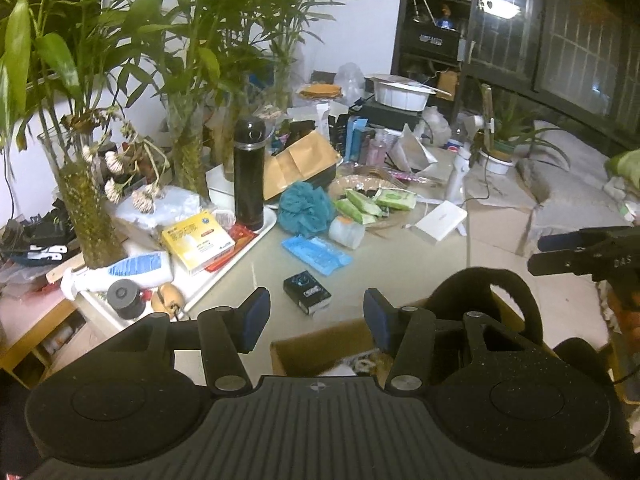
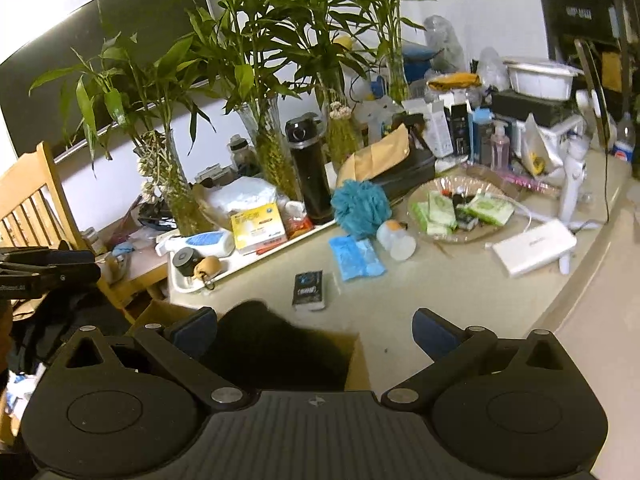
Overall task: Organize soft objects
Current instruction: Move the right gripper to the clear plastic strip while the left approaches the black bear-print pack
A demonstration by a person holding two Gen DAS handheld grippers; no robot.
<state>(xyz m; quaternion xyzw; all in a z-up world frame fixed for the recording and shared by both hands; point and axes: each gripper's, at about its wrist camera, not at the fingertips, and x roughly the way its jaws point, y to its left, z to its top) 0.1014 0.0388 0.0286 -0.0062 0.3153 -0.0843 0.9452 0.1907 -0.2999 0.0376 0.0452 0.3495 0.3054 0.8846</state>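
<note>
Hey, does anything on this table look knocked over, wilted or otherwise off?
Yes. The white lotion bottle lies on its side on the white tray, and a small clear bottle lies tipped over beside the teal bath pouf. The flowers in the left vase droop, dried out. Nothing looks spilled.

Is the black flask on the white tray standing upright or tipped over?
Upright. The black flask stands on its base on the white tray, lid on top, in both views.

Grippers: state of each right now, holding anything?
Left gripper: open, nothing between the fingers.
Right gripper: open, nothing held.
</note>
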